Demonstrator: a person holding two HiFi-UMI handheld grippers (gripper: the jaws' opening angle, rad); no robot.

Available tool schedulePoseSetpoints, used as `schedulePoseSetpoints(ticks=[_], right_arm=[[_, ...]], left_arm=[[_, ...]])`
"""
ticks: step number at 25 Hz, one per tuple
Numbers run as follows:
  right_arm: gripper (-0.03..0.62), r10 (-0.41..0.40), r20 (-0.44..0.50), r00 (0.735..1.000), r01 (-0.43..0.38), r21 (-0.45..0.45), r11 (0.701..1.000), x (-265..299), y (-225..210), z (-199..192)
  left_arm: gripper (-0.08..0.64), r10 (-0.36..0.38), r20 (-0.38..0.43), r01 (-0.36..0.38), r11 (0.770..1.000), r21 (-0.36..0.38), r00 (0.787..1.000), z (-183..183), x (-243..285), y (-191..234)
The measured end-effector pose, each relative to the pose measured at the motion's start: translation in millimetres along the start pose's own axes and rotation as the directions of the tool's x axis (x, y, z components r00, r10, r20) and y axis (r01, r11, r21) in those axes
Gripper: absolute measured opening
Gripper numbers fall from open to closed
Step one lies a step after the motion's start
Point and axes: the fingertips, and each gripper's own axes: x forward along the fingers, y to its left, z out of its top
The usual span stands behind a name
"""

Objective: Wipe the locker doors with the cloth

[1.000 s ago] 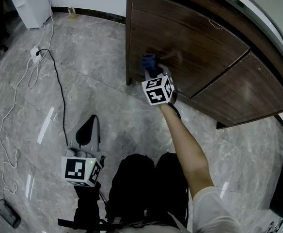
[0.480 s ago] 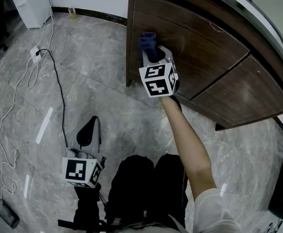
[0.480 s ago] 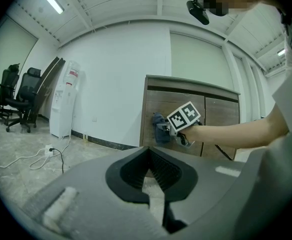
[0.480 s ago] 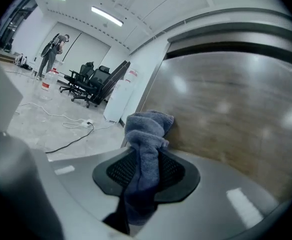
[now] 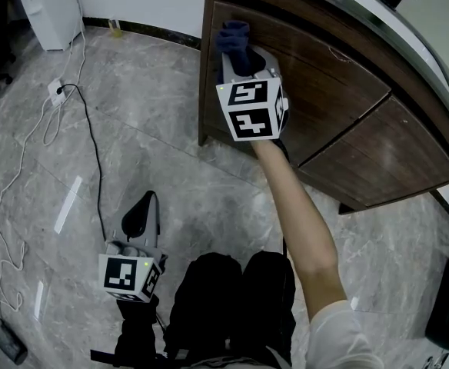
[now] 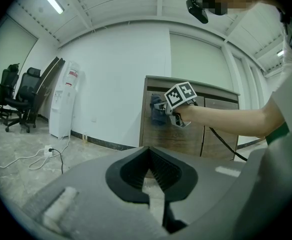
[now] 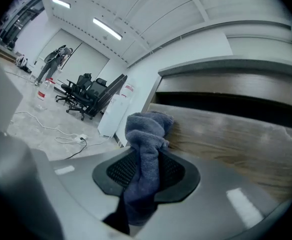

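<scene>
Right gripper (image 7: 146, 171): jaws part-way closed, clamped on a fold of the blue-grey cloth (image 7: 143, 134), which stands up between the pads in a loose bunch, with a tail hanging behind them

Bunch is pressed on the brown locker door (image 7: 226, 134), high on the panel, just under the dark recess (image 7: 226, 104) along its top. Head view puts the cloth (image 5: 234, 41) near the door's upper left corner, right gripper (image 5: 244, 60) behind it at arm's reach

Left gripper (image 6: 148, 171): jaws drawn together, nothing in them. It hangs low by the person's leg, well apart from the locker and over the floor (image 5: 40, 175)

Risks, as judged from here:
- Only a fold is pinched. Drag on the wood could work the cloth out of the jaws, and it would drop
- The bunch is small against the jaws. If it rolls aside, the hard tips could meet the veneer and scuff it
- A stroke running on upward or leftward may leave the panel, or snag the cloth in the recess
- Second door (image 5: 394, 148) looks unwiped, and reaching it means a shift rightward
- A cable (image 5: 94, 144) trails over the floor at left, near the idle gripper. It could catch a foot
</scene>
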Motion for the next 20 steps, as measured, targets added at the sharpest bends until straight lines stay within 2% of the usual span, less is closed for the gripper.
schedulePoseSetpoints(ticks=[10, 16, 20], right_arm=[[0.11, -0.015, 0.07, 0.997, 0.015, 0.008, 1.0, 7.1, -11.5, 53.4], [0.11, 0.001, 0.065, 0.998, -0.001, 0.005, 1.0, 12.2, -1.5, 46.4], [0.11, 0.019, 0.026, 0.999, -0.02, 0.015, 1.0, 18.3, 12.1, 19.9]], left_arm=[[0.0, 0.002, 0.001, -0.002, 1.0, -0.003, 1.0, -1.2, 0.1, 2.6], [0.0, 0.002, -0.001, -0.002, 1.0, -0.002, 1.0, -1.3, 0.3, 2.4], [0.0, 0.005, -0.008, -0.005, 1.0, -0.002, 1.0, -4.2, 0.1, 3.9]])
